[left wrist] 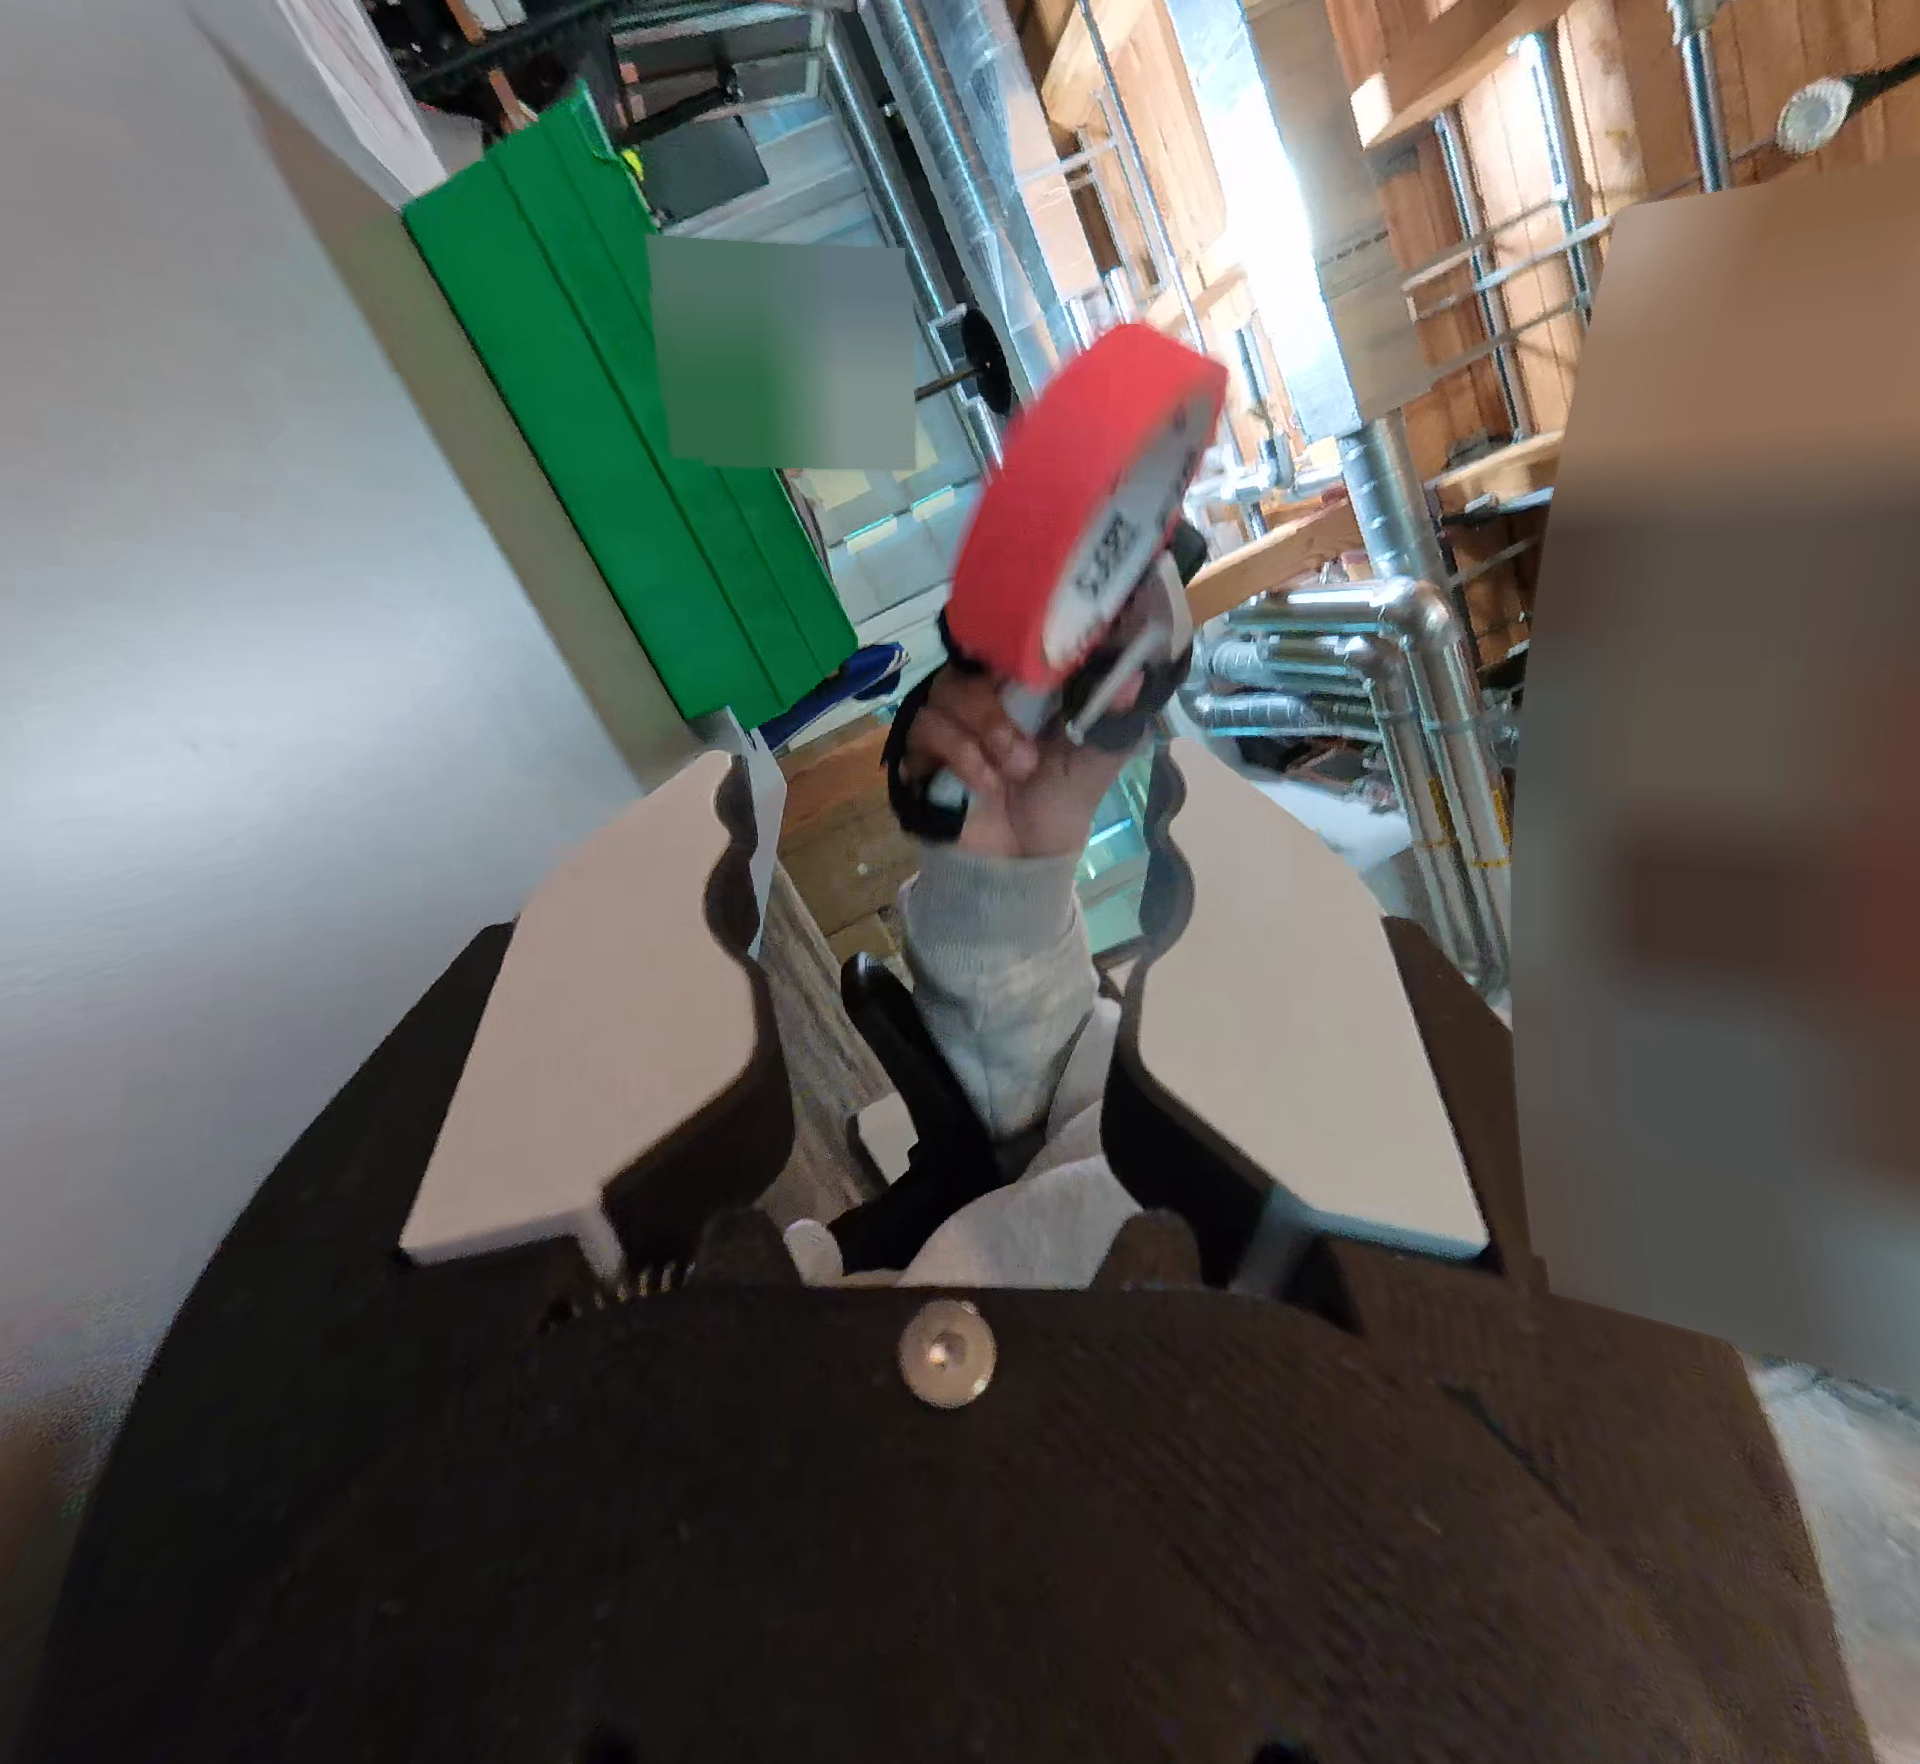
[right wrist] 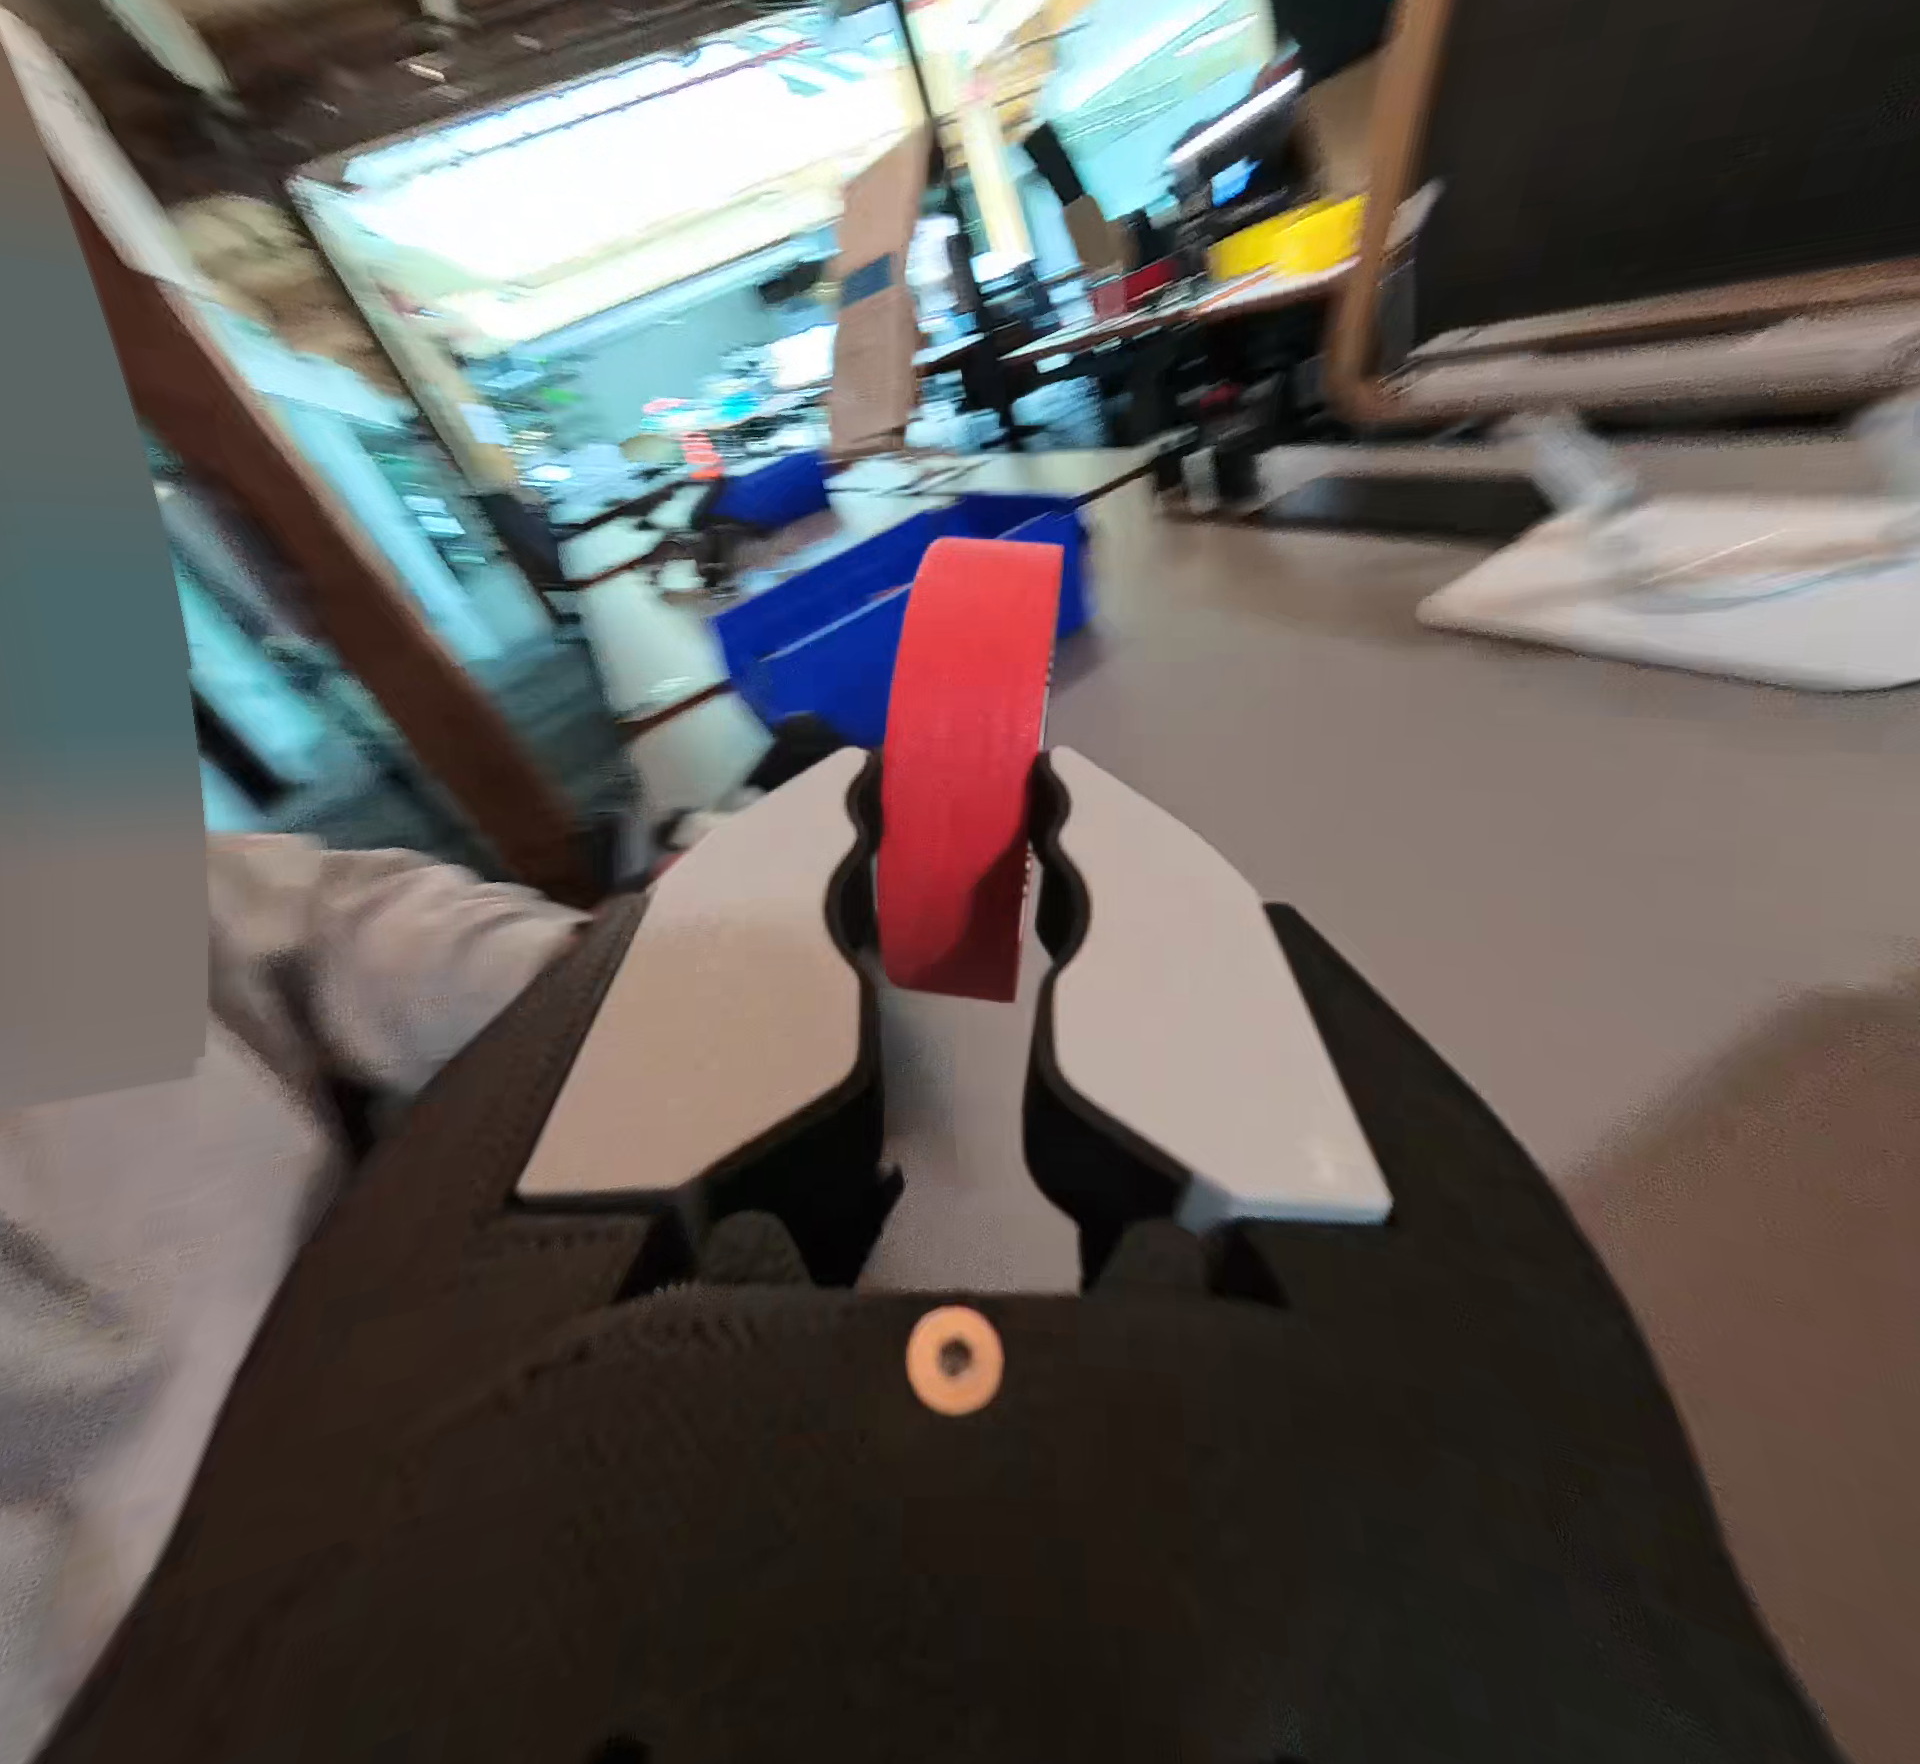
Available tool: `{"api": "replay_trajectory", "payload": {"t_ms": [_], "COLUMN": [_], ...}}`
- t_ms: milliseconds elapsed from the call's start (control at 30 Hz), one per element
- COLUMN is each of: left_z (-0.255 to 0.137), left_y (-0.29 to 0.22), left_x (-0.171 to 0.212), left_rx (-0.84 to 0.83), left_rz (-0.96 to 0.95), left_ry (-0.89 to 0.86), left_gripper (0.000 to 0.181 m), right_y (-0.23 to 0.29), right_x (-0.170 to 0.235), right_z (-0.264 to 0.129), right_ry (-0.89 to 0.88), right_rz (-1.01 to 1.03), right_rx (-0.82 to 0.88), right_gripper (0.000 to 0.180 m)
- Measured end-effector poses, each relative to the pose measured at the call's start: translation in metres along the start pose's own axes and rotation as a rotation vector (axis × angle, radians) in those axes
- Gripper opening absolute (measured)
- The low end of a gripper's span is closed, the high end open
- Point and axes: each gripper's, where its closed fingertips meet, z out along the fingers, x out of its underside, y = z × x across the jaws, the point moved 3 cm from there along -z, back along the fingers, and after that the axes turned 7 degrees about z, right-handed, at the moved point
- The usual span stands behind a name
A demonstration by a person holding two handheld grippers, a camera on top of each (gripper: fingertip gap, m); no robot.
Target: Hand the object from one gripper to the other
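Note:
A red roll of tape (right wrist: 966, 769) stands on edge between the fingers of my right gripper (right wrist: 954, 805), which is shut on it above a grey table. In the left wrist view the same red roll (left wrist: 1081, 509) is held up in the air ahead by the other gripper (left wrist: 1101, 675), with a hand (left wrist: 1008, 769) and grey sleeve under it. My left gripper (left wrist: 951, 800) is open and empty, its grey fingers (left wrist: 665, 893) spread wide, a short way below and in front of the roll.
A blue bin (right wrist: 831, 613) sits on the grey table (right wrist: 1351, 779) beyond the roll. A white board (right wrist: 1683, 592) lies at the right. A green panel (left wrist: 613, 426) leans by the white wall at the left. Pipes (left wrist: 1403, 654) and wooden beams lie behind. The tips of one gripper are about 15 centimeters away from the tips of the other.

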Motion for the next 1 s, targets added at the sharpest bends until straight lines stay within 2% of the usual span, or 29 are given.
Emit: {"api": "replay_trajectory", "payload": {"t_ms": [167, 267, 333, 433, 700, 800, 867, 1000], "left_z": [0.013, 0.019, 0.021, 0.022, 0.022, 0.024, 0.024, 0.024], "left_y": [-0.018, -0.025, -0.027, -0.026, -0.017, -0.015, -0.014, -0.012], "left_x": [0.017, 0.027, 0.032, 0.035, 0.036, 0.039, 0.040, 0.039], "left_rx": [0.025, 0.034, 0.036, 0.037, 0.014, 0.010, 0.008, -0.005], "left_rz": [0.164, 0.240, 0.263, 0.254, 0.212, 0.201, 0.196, 0.211], "left_ry": [0.128, 0.189, 0.215, 0.225, 0.213, 0.219, 0.221, 0.224], "left_gripper": [0.072, 0.071, 0.069, 0.069, 0.067, 0.066, 0.066, 0.065], "right_y": [-0.068, -0.131, -0.161, -0.187, -0.199, -0.208, -0.211, -0.197], "right_x": [-0.060, -0.062, -0.056, -0.047, -0.031, -0.023, -0.029, -0.063], "right_z": [-0.092, -0.145, -0.168, -0.177, -0.155, -0.156, -0.163, -0.183], "right_ry": [-0.080, 0.041, 0.104, 0.115, 0.109, 0.181, 0.228, 0.222], "right_rz": [-0.265, -0.293, -0.281, -0.157, 0.158, 0.236, 0.172, -0.178], "right_rx": [0.523, 0.828, 0.942, 0.940, 0.706, 0.721, 0.817, 1.037], "right_gripper": [0.028, 0.028, 0.028, 0.028, 0.028, 0.031, 0.037, 0.049]}}
